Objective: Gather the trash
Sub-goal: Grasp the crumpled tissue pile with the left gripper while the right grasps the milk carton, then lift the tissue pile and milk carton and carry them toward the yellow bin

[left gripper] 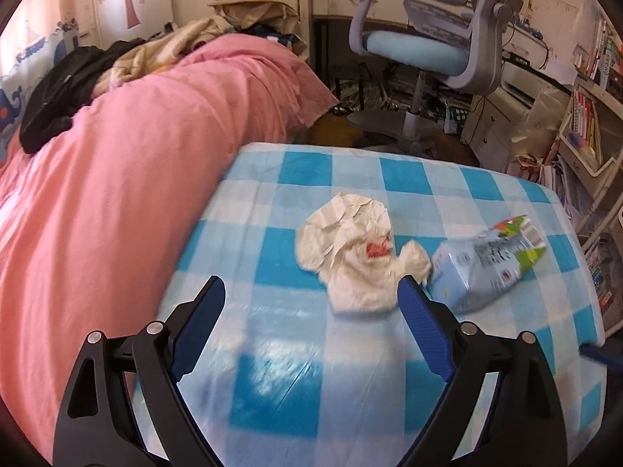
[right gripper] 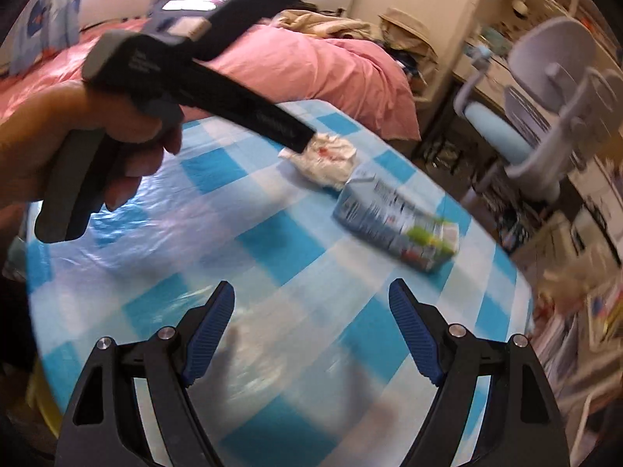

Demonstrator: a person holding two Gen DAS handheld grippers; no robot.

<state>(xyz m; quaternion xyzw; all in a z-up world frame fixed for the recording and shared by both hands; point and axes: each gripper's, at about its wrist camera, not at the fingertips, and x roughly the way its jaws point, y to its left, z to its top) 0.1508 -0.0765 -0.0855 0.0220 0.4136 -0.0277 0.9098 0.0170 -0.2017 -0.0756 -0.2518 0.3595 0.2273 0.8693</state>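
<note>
A crumpled white tissue [left gripper: 350,251] with a red smear lies on the blue-and-white checked table [left gripper: 280,202]. Beside it, to the right, a squashed pale-blue drink carton [left gripper: 486,262] lies on its side. My left gripper [left gripper: 311,292] hangs open just short of the tissue, its right finger [left gripper: 420,323] near the tissue's edge and nothing between the jaws. In the right wrist view the tissue [right gripper: 327,159] and carton [right gripper: 397,222] lie further off. My right gripper [right gripper: 311,295] is open and empty over the table [right gripper: 163,233]. A hand [right gripper: 58,140] holds the left gripper's handle above the tissue.
A bed with a pink duvet [left gripper: 128,163] borders the table on the left, dark clothes [left gripper: 66,93] piled on it. A grey and blue desk chair [left gripper: 428,50] stands beyond the table. Shelves of books [left gripper: 588,124] line the right side.
</note>
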